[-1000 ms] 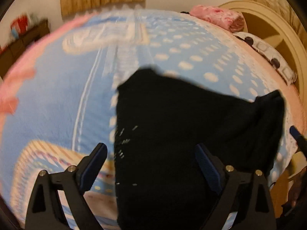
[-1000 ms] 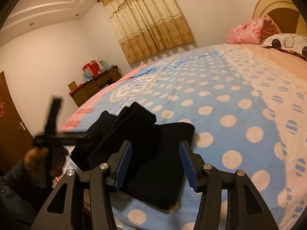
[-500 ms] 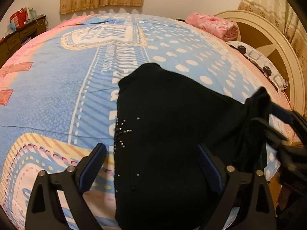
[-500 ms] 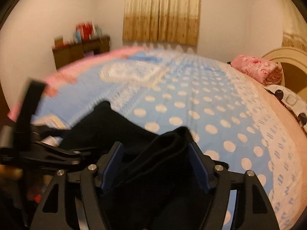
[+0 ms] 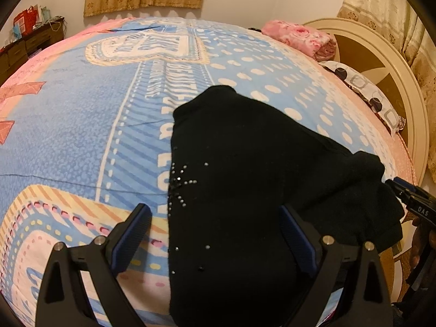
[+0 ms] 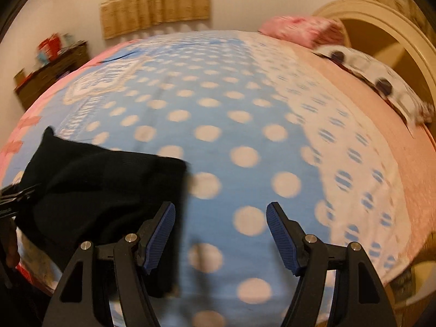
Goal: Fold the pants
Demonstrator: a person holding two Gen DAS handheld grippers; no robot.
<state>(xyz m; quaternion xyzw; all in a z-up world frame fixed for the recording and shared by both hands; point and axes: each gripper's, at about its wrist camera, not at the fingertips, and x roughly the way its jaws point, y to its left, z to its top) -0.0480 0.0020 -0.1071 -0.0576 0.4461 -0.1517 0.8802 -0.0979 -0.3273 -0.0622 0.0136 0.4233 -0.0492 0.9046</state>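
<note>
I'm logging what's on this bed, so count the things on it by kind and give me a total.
Black pants: 1
Pink folded blanket: 1
Dotted pillow: 1
Total: 3, all on the blue bedspread.

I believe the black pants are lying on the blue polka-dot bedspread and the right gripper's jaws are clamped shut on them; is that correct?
Not quite: the black pants do lie on the blue polka-dot bedspread, but the right gripper has its jaws open over bare bedspread beside them, as the right wrist view shows.
</note>
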